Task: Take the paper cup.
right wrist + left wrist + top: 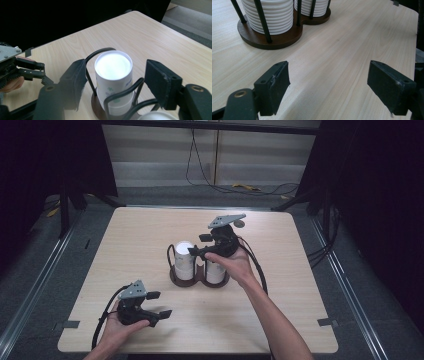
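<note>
**Right gripper poised above the cup stack**

We see the tall stack of white paper cups [113, 75] standing in the left bay of the dark wooden two-bay holder with black wire posts [199, 279], near the middle of the pale wooden table [140, 235]. Our right gripper [113, 80] hangs over it, jaws spread wide on either side, not touching. A second white stack [215, 271] fills the right bay. Our left gripper [161, 305] rests near the table's near-left edge, jaws apart and empty.

Place: a lab-style recording booth.
Walls: black curtains [30, 165] at frame left and right.
Floor: grey carpet with loose black cables [200, 165] at top centre.
Furniture: one pale wooden table [140, 235] mid-frame.
</note>
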